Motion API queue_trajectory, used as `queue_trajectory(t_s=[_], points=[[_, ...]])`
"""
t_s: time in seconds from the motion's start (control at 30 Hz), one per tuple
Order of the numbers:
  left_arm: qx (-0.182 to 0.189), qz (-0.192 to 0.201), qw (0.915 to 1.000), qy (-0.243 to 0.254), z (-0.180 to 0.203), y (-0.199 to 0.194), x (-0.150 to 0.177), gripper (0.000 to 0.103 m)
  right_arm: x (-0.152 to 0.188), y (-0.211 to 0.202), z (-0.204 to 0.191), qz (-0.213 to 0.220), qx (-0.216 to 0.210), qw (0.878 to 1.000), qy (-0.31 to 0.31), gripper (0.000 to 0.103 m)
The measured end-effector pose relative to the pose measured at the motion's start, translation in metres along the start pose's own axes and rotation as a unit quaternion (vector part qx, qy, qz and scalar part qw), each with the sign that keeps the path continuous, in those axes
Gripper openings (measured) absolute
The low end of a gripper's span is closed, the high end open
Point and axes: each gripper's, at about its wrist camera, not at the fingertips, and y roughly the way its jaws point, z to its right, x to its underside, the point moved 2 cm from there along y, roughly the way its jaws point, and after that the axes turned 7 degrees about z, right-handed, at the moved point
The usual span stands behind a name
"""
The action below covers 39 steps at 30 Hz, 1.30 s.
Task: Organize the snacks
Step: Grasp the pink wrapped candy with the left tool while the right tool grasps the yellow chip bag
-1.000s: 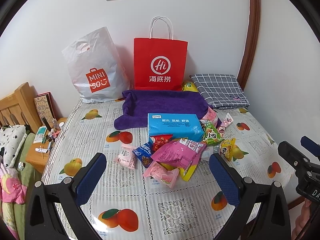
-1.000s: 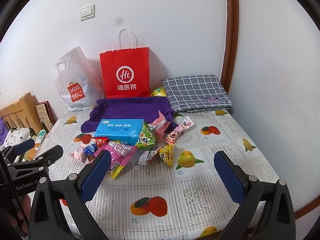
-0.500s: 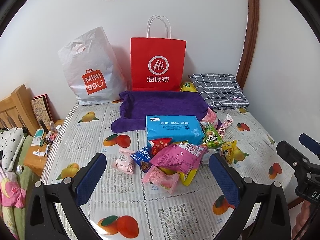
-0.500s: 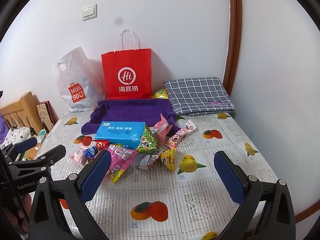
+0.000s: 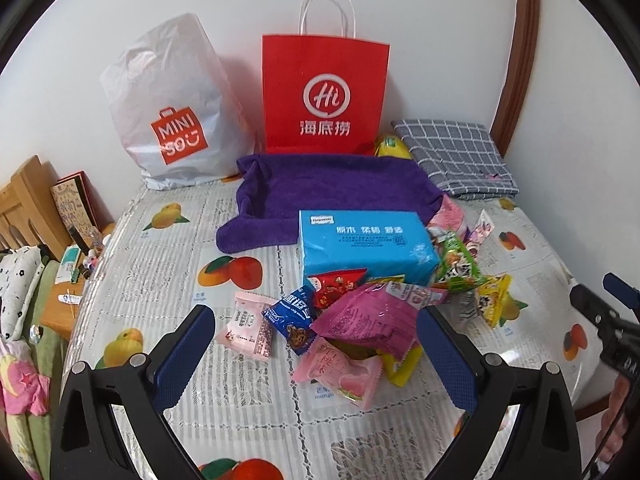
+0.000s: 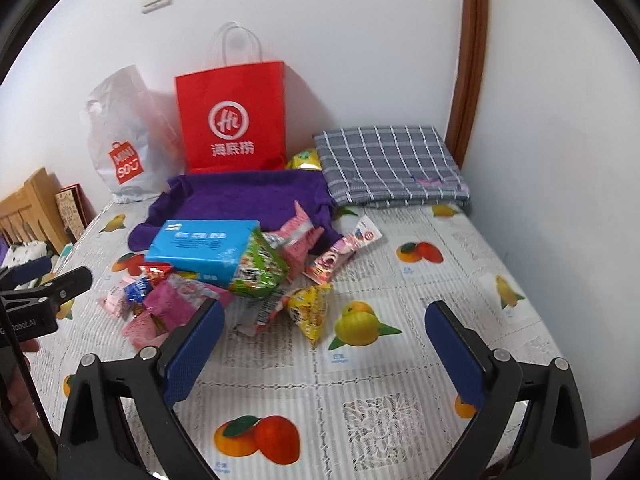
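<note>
Snacks (image 5: 360,312) lie heaped mid-desk (image 5: 160,248) beside the blue tissue pack (image 5: 360,240); my left gripper (image 5: 316,344) hovers wide and empty, my right gripper (image 6: 324,344) begins closing on nothing—approach step; next, choosing one packet.

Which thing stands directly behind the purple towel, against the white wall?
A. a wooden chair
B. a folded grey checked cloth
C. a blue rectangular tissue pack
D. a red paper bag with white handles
D: the red paper bag with white handles stands upright against the wall just behind the purple towel; the other things lie elsewhere.
</note>
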Motion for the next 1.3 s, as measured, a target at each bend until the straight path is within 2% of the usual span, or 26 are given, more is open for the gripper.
queue_trajectory(t_s=[0.17, 0.33, 0.47, 0.6, 0.7, 0.77, 1.1, 1.17, 1.3], points=[[0.0, -0.013, 0.9999, -0.004, -0.004, 0.022, 0.0, 0.101, 0.005, 0.028, 0.015, -0.018, 0.002, 1.0, 0.011, 0.091], [0.006, -0.027, 0.9995, -0.016, -0.009, 0.04, 0.001, 0.101, 0.013, 0.059, 0.016, -0.034, -0.017, 0.999, 0.01, 0.086], [0.0, -0.04, 0.999, -0.017, -0.012, 0.056, 0.003, 0.101, 0.022, 0.087, 0.008, -0.062, -0.024, 0.998, -0.001, 0.074], [-0.004, -0.048, 0.9987, -0.016, -0.014, 0.066, 0.004, 0.101, 0.032, 0.113, 0.002, -0.082, -0.038, 0.996, -0.007, 0.07], [-0.006, -0.053, 0.9985, -0.016, -0.017, 0.073, 0.004, 0.101, 0.04, 0.127, -0.002, -0.096, -0.045, 0.994, -0.013, 0.063], [-0.007, -0.056, 0.9983, -0.015, -0.019, 0.076, 0.005, 0.101, 0.044, 0.134, -0.004, -0.103, -0.05, 0.993, -0.015, 0.06], [0.012, -0.065, 0.9972, -0.033, -0.036, 0.082, 0.012, 0.101, 0.046, 0.166, -0.016, -0.113, -0.067, 0.991, -0.022, 0.06], [0.009, -0.067, 0.9972, -0.032, -0.039, 0.081, 0.013, 0.101, 0.046, 0.169, -0.017, -0.115, -0.068, 0.991, -0.022, 0.05], [0.006, -0.069, 0.9971, -0.03, -0.048, 0.078, 0.018, 0.101, 0.047, 0.162, -0.012, -0.108, -0.066, 0.992, -0.015, 0.045]])
